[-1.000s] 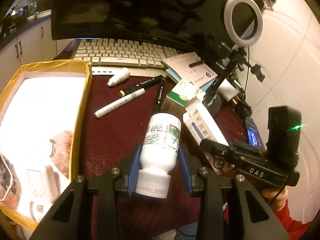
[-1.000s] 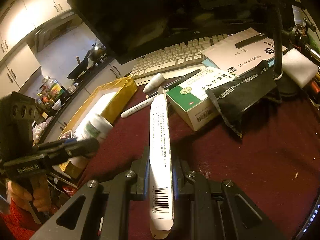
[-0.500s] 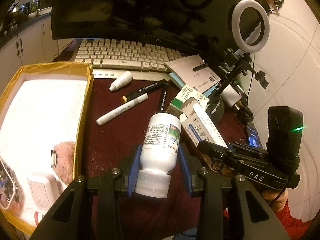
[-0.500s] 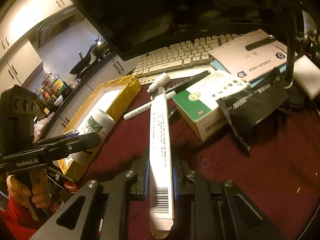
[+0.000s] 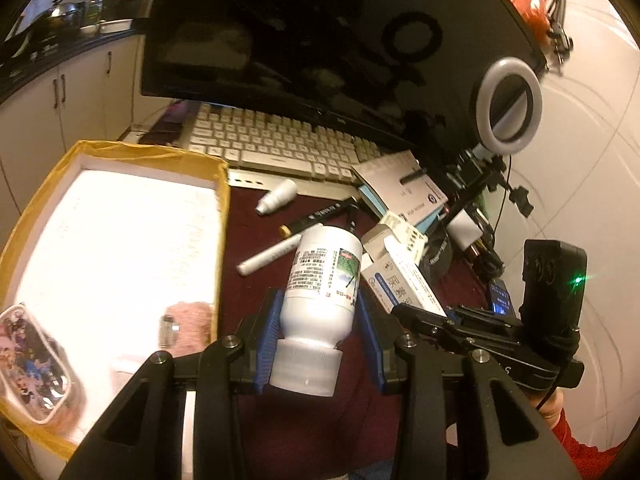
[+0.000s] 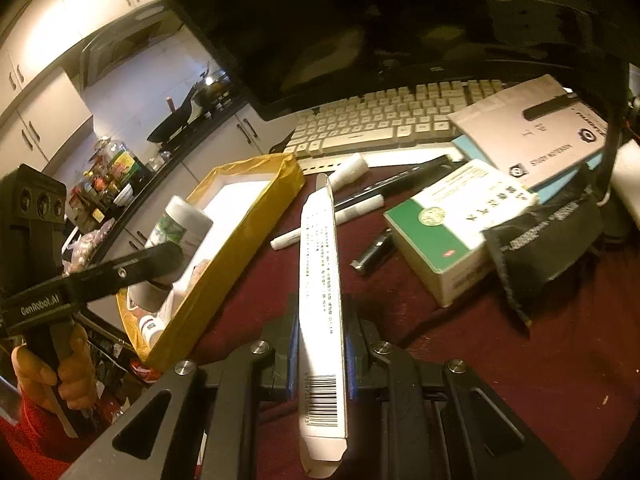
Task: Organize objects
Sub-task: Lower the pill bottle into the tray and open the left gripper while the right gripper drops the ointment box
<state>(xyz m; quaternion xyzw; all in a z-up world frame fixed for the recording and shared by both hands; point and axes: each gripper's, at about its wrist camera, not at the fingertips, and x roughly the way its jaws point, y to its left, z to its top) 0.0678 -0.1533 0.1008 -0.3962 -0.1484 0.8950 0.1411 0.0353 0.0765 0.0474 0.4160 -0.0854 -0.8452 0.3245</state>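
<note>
Left tongs pinched bottle near cap, over mat beside tray. Right tongs clamped carton low down. Could've slipped: smooth bottle, shallow grip. Might've clipped tray wall swinging over.

White bottle in left claw, beside yellow-rimmed box.

Glossy white plastic bottle
</note>
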